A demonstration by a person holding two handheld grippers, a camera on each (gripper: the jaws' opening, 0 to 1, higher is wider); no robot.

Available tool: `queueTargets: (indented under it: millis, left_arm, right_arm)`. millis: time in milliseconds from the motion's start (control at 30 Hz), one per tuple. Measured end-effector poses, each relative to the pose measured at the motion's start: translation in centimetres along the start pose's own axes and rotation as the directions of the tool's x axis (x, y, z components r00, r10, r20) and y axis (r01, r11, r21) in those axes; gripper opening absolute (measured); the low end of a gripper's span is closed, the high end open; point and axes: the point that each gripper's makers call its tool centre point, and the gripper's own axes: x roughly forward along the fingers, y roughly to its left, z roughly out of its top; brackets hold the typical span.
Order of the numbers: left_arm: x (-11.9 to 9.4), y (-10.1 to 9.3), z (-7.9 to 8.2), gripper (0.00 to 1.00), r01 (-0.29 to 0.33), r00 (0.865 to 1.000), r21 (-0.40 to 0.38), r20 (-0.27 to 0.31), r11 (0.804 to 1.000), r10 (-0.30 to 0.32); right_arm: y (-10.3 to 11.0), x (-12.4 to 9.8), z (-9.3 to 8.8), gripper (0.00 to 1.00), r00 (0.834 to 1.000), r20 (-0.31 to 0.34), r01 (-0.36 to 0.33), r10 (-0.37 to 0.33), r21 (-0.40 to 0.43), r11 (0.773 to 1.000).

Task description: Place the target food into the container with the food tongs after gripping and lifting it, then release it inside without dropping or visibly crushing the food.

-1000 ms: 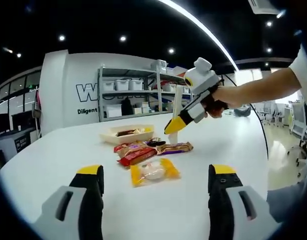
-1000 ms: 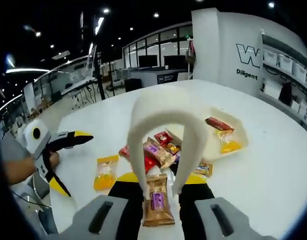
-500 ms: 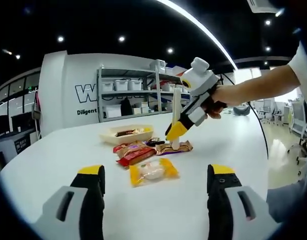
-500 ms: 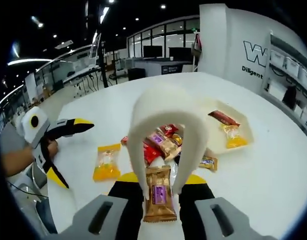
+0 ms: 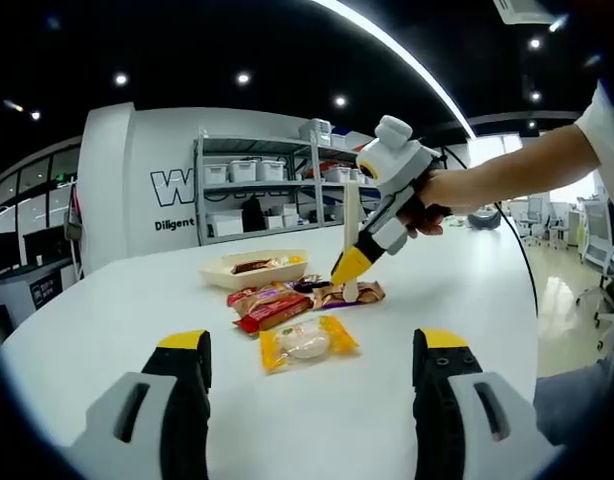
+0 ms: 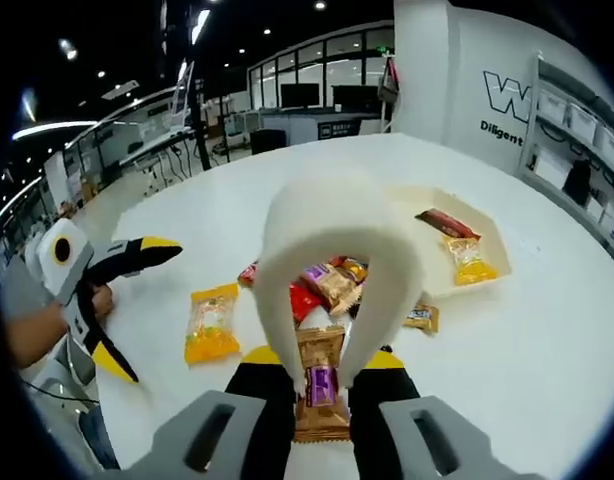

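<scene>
Two white arms of the food tongs (image 6: 332, 270), clenched in the right gripper (image 6: 320, 375), pinch a brown snack packet (image 6: 319, 385) with a purple label, uncrushed, near the packet pile. Left gripper (image 5: 312, 365) hangs released. Far right, the cream container (image 6: 499, 255) holds two packets.

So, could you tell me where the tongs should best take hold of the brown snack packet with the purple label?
Probably across its middle, at the purple label. The brown snack packet lies flat and long, running away from the right gripper, so the tongs should come from above, one tip on each long edge, clear of the crimped ends.
</scene>
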Motion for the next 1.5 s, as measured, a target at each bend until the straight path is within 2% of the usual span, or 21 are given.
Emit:
queueTargets:
  millis: [33,100,133,233,300,367,533,633,733,833,1100,1267,1500]
  left_arm:
    - [0.0,0.0,0.0,0.82,0.000,1.000,0.000,0.003,1.000,0.000]
    - [0.0,0.2,0.0,0.82,-0.003,1.000,-0.006,0.000,1.000,0.003]
    - [0.0,0.2,0.0,0.82,-0.003,1.000,-0.007,0.001,1.000,0.003]
    - [0.0,0.1,-0.1,0.82,-0.002,1.000,-0.005,-0.003,1.000,0.002]
    - [0.0,0.0,0.0,0.82,0.001,1.000,-0.002,0.001,1.000,-0.001]
    - [0.0,0.0,0.0,0.82,0.000,1.000,-0.002,0.000,1.000,0.000]
    - [0.0,-0.2,0.0,0.82,0.005,1.000,0.001,0.002,1.000,-0.005]
    - [0.0,-0.2,0.0,0.82,0.004,1.000,0.000,0.001,1.000,-0.004]
    - [0.0,-0.2,0.0,0.82,0.003,1.000,0.004,0.002,1.000,-0.003]
    - [0.0,-0.3,0.0,0.82,0.006,1.000,0.006,0.001,1.000,-0.006]
    - [0.1,-0.3,-0.1,0.82,0.015,1.000,0.009,-0.004,1.000,-0.015]
    - [0.1,-0.5,-0.2,0.81,0.027,1.000,0.020,-0.004,0.999,-0.027]
    - [0.2,-0.4,-0.1,0.81,0.031,1.000,0.013,0.000,0.999,-0.031]
  right_arm:
    - [-0.3,-0.1,0.1,0.12,1.000,0.008,0.020,-0.020,0.038,0.999]
    - [-0.5,-0.6,0.4,0.12,1.000,0.019,0.016,-0.017,0.043,0.999]
    - [-0.6,-1.0,1.2,0.13,0.998,0.061,0.008,-0.011,0.055,0.998]
    - [-1.7,-2.6,2.9,0.13,0.995,0.096,0.020,-0.028,0.082,0.996]
    - [-2.8,-4.0,4.7,0.13,0.983,0.172,0.039,-0.060,0.122,0.992]
    - [-3.7,-5.2,5.7,0.13,0.978,0.191,0.046,-0.078,0.166,0.985]
    - [-6.1,-6.2,7.5,0.14,0.969,0.211,0.096,-0.126,0.147,0.984]
    - [-6.6,-5.9,8.0,0.14,0.966,0.220,0.101,-0.137,0.168,0.981]
    - [-6.8,-4.9,8.5,0.14,0.967,0.211,0.117,-0.146,0.142,0.983]
    - [-7.0,-4.1,9.2,0.14,0.965,0.218,0.111,-0.144,0.157,0.981]
    - [-9.2,-0.9,10.4,0.15,0.963,0.214,0.124,-0.163,0.187,0.975]
    - [-9.6,0.3,11.1,0.15,0.959,0.228,0.124,-0.168,0.195,0.973]
    - [-11.7,3.4,10.6,0.15,0.964,0.202,0.127,-0.173,0.224,0.966]
